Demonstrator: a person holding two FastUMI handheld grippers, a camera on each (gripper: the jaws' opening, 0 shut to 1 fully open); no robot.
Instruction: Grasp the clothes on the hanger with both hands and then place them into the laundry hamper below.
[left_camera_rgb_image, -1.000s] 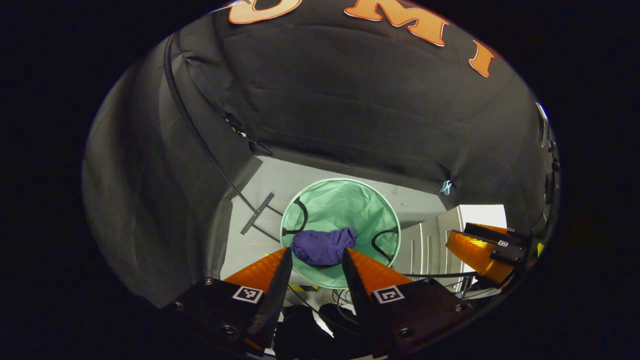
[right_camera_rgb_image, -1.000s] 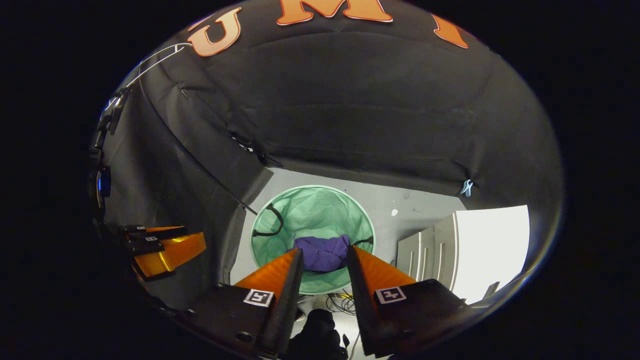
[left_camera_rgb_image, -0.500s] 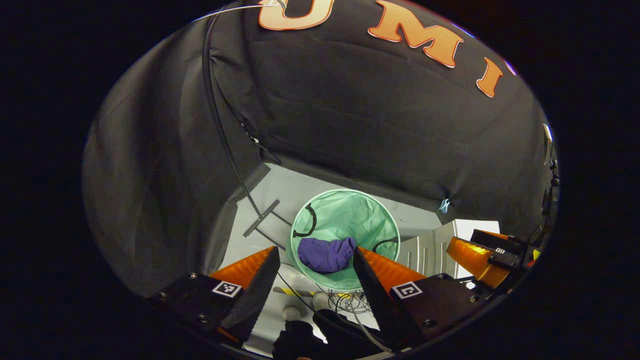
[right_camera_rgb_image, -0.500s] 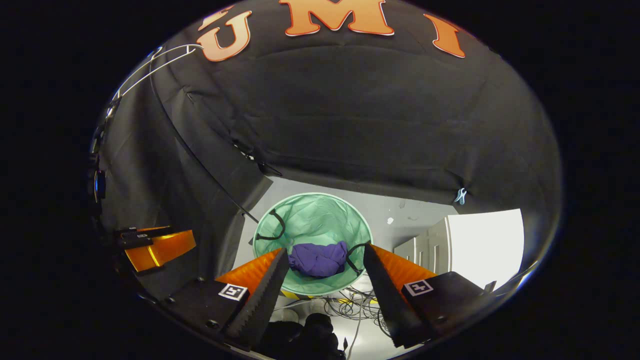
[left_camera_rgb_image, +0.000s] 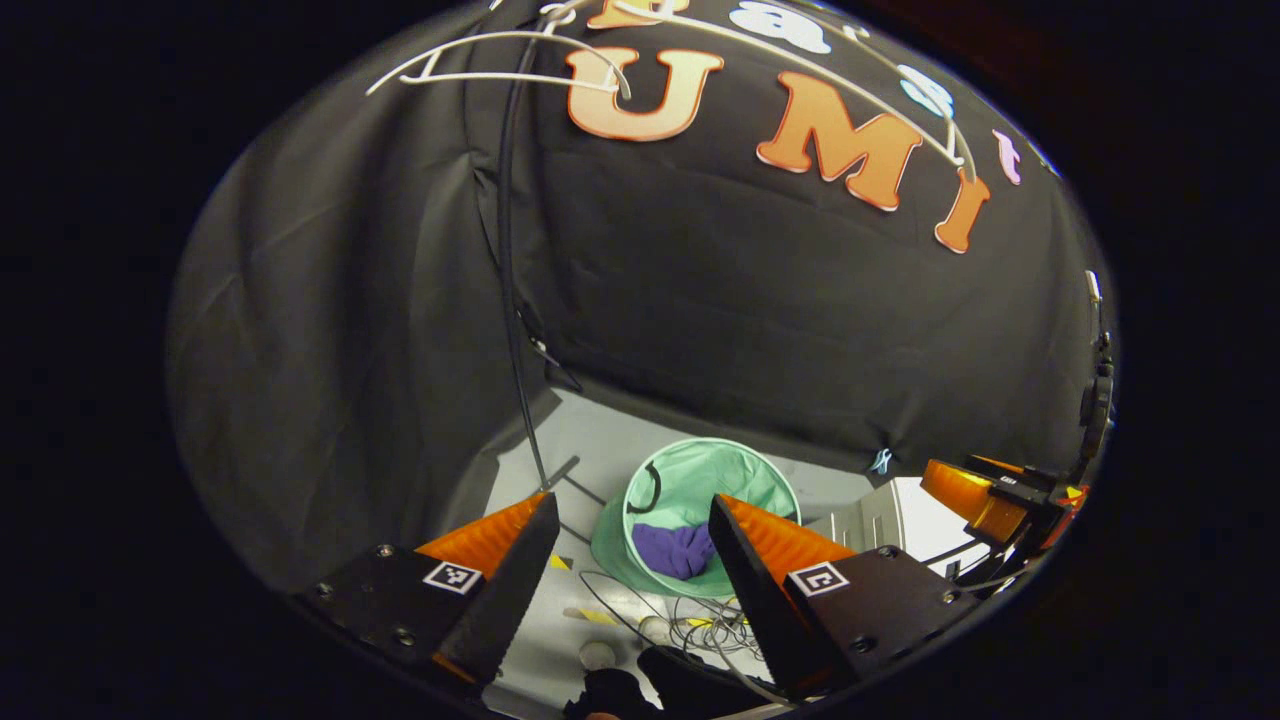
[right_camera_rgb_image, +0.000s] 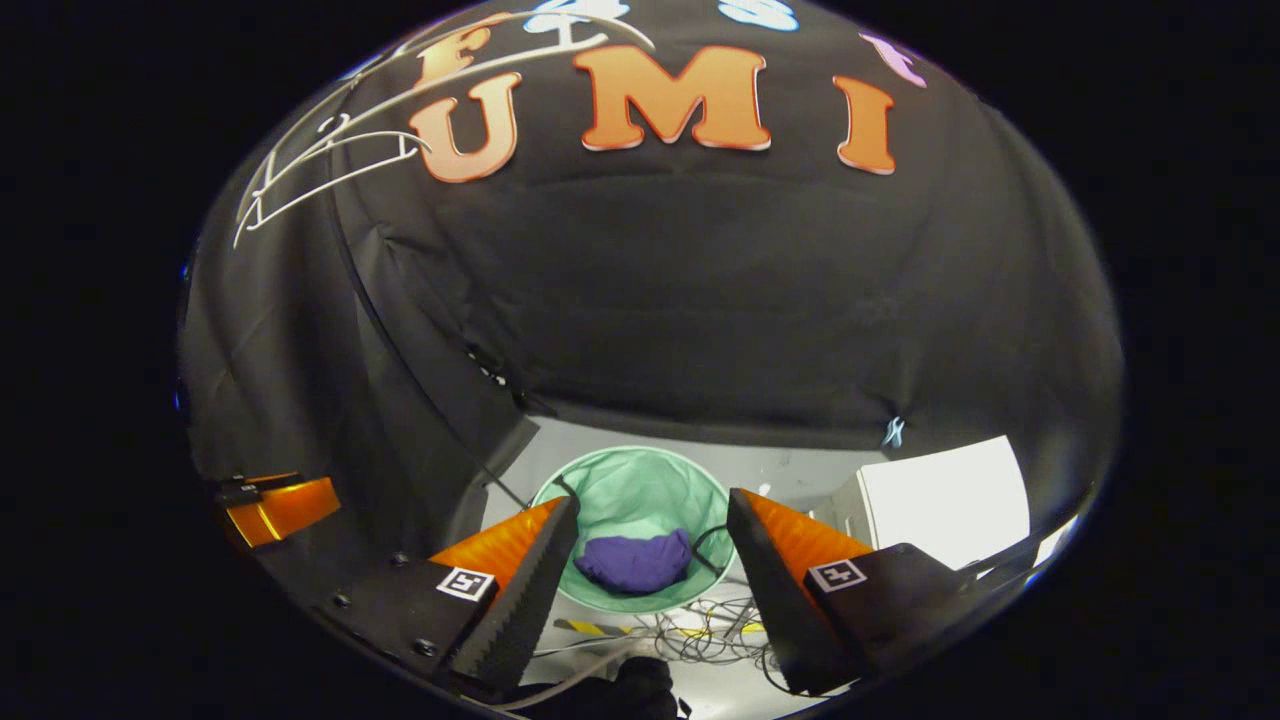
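The purple garment (right_camera_rgb_image: 636, 562) lies bunched inside the green mesh laundry hamper (right_camera_rgb_image: 640, 495), which stands on the grey floor (right_camera_rgb_image: 800, 470) below both grippers. The left gripper (left_camera_rgb_image: 633, 515) hangs above the hamper with its fingers apart and nothing between them. The right gripper (right_camera_rgb_image: 652, 510) is likewise above the hamper, fingers spread and empty. A bare white hanger (left_camera_rgb_image: 500, 70) hangs high above the hamper against the booth wall. Loose cables (right_camera_rgb_image: 700, 620) lie on the floor just beside the hamper.
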